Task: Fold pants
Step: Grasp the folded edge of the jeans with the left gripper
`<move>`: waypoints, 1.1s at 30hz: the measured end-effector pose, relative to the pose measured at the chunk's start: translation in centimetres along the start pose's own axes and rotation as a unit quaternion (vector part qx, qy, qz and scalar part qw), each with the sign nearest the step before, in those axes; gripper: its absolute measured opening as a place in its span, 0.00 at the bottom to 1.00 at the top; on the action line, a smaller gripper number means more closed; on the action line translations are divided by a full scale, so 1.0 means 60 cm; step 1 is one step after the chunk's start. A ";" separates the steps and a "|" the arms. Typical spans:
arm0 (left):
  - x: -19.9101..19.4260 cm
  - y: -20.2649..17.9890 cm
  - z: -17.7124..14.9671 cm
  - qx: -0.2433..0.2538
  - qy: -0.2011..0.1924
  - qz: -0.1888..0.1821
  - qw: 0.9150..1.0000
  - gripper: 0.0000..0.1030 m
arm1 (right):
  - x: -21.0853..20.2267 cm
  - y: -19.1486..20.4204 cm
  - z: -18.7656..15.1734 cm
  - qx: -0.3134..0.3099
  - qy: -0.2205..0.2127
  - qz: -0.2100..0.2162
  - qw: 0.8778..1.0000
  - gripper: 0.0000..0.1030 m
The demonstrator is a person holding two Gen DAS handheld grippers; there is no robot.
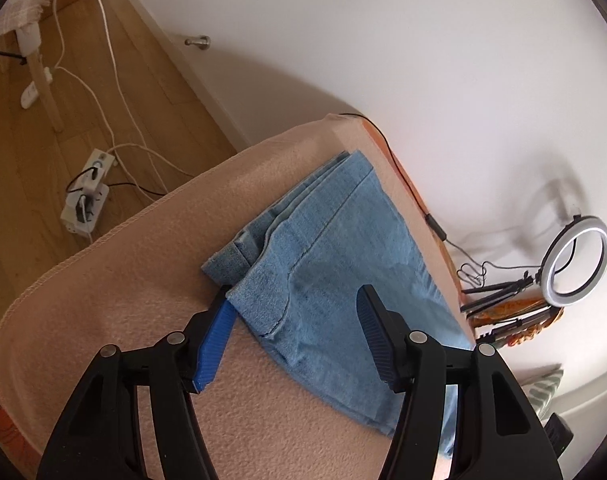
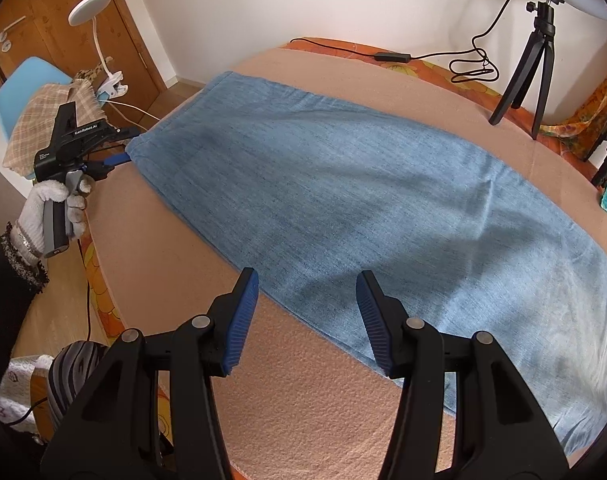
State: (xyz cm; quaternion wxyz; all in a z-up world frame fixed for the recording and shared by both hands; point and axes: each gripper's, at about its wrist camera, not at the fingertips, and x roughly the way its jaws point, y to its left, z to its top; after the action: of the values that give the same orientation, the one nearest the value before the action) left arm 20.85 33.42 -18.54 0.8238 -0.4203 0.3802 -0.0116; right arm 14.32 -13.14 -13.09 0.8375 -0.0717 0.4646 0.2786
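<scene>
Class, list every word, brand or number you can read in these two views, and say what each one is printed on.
"GenRobot.AI": white lettering on the black body of the left gripper, in the right wrist view.
A smaller white label lower on that body is too small to read.
Nothing readable on the jeans, blanket, power strip or ring light.

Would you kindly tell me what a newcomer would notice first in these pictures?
The long light-blue denim pants stretch across the peach blanket. Open left tongs straddle their layered end; open right tongs hover at their near edge. A black tripod stands behind.
</scene>
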 end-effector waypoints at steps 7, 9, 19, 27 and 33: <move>0.009 -0.030 -0.014 0.055 -0.017 0.007 0.998 0.58 | 0.016 0.006 0.007 0.001 0.010 0.000 1.000 0.52; 0.017 -0.026 -0.017 0.055 -0.015 0.013 0.998 0.58 | 0.021 0.009 0.011 0.001 0.013 -0.001 1.000 0.52; -0.004 -0.021 -0.014 0.052 -0.060 0.004 0.997 0.24 | 0.035 0.048 0.080 -0.014 0.008 0.019 1.000 0.52; 0.017 -0.011 -0.010 0.030 -0.050 0.019 0.998 0.52 | 0.061 0.085 0.121 -0.021 0.015 0.037 0.999 0.52; 0.027 -0.011 -0.002 0.023 -0.046 -0.014 0.999 0.17 | 0.086 0.097 0.160 -0.014 0.026 0.049 0.998 0.53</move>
State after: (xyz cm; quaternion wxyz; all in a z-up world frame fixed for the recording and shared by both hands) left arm 22.12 32.39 -19.09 0.8498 -0.4066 0.3351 -0.0126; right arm 20.44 -2.60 -11.12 0.8096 -0.0678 0.4850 0.3236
